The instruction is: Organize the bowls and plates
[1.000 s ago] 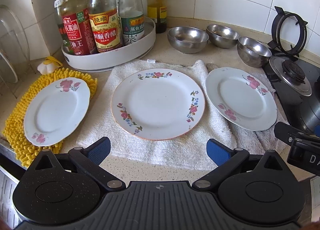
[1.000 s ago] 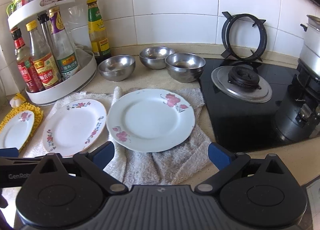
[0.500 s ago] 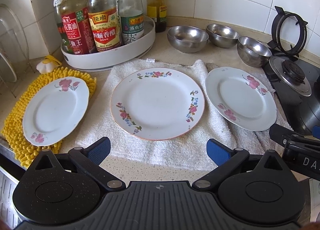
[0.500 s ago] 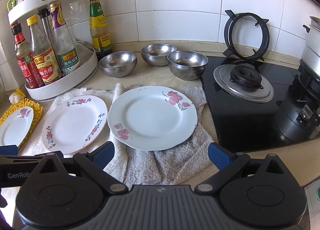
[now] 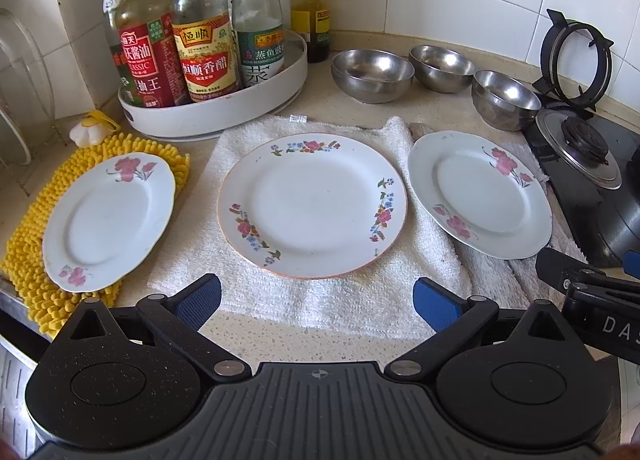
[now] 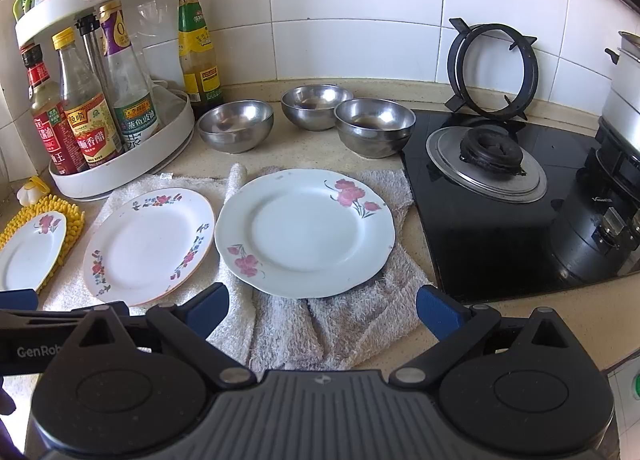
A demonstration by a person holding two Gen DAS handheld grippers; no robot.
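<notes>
My surface (image 5: 352,115) carries three plates in a row with three steel bowls behind them. The middle plate (image 5: 314,205), the largest, lies flat on the white towel (image 5: 320,300) straight ahead of my left gripper (image 5: 316,298), whose blue pads are spread wide with nothing between them. The right plate (image 6: 304,234), with pink flowers, rests on the grey towel (image 6: 352,324) just beyond my right gripper (image 6: 322,310), which is likewise spread and empty. The left plate (image 5: 108,219) sits on a yellow chenille mat (image 5: 24,260), off to the left of my left gripper. Behind the towels a white round tray (image 5: 216,115) holds sauce bottles: one red label (image 5: 146,67) reads "CLASSIC", the others carry Chinese writing. A green-capped bottle (image 6: 198,51) stands on the surface just beside the tray. The left bowl (image 5: 372,75), middle bowl (image 5: 442,67) and right bowl (image 5: 504,99) stand apart, all apparently empty. Part of the other gripper's body shows "DA" in the left view, and "GenRob" in the right view. The black stove (image 6: 500,227) lies to the right.
</notes>
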